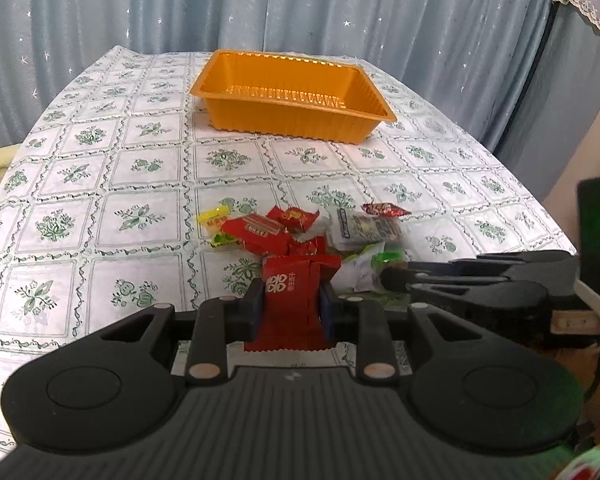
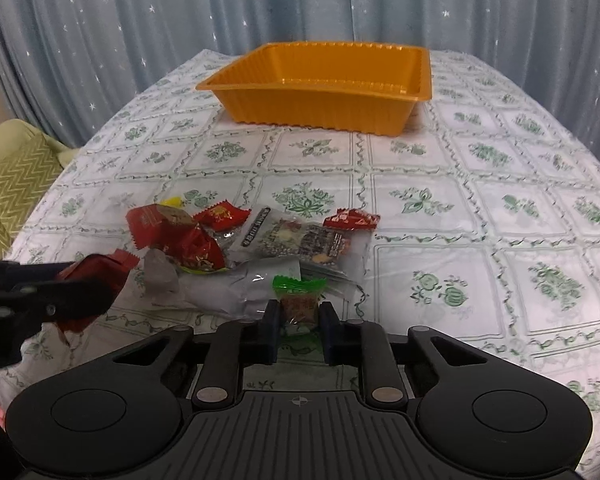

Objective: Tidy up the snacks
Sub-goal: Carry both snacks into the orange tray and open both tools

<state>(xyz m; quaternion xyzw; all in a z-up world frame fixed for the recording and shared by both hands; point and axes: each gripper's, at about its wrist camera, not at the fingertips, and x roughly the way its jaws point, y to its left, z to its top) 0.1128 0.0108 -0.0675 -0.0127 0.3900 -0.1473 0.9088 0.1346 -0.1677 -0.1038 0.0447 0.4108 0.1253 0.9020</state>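
Both tongs gripping snacks over the desk

Left tongs [image 1: 292, 306] clench a red snack packet [image 1: 290, 300]; right tongs [image 2: 299, 314] clench a green-ended candy [image 2: 298, 300]. The snack pile [image 2: 260, 240] lies just ahead, the orange tray [image 2: 324, 92] well beyond on the desk [image 2: 500, 200].

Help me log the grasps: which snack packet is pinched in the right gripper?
The green-topped packet, shut between the right gripper; unlike the red packets, it has a green seal and clear body.
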